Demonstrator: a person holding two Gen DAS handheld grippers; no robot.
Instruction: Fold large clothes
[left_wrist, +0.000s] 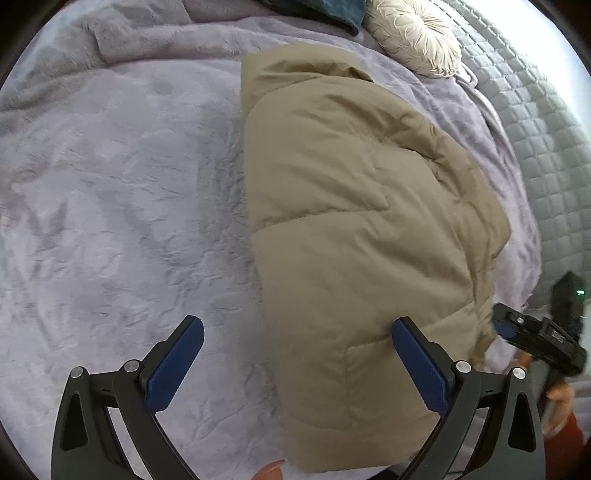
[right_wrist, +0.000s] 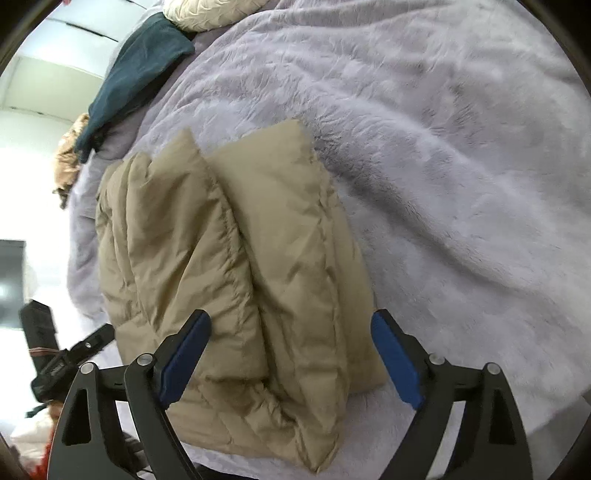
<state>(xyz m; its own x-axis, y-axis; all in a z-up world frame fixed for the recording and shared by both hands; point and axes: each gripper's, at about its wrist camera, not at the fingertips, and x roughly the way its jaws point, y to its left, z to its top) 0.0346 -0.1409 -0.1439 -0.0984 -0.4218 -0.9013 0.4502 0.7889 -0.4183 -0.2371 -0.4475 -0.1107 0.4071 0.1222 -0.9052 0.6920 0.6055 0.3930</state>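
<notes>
To your left of the folded tan jacket (left_wrist: 354, 236), the grey bed cover (left_wrist: 110, 221) lies open for passage. At the far edge, a cream round cushion (left_wrist: 413, 33) and dark teal cloth (left_wrist: 325, 11) block the way.

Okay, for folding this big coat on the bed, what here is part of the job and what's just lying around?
Part of the job:
tan puffer coat
left hand-held gripper, open
right hand-held gripper, open

Just lying about:
cream round cushion
dark teal cloth
grey fleece blanket
</notes>
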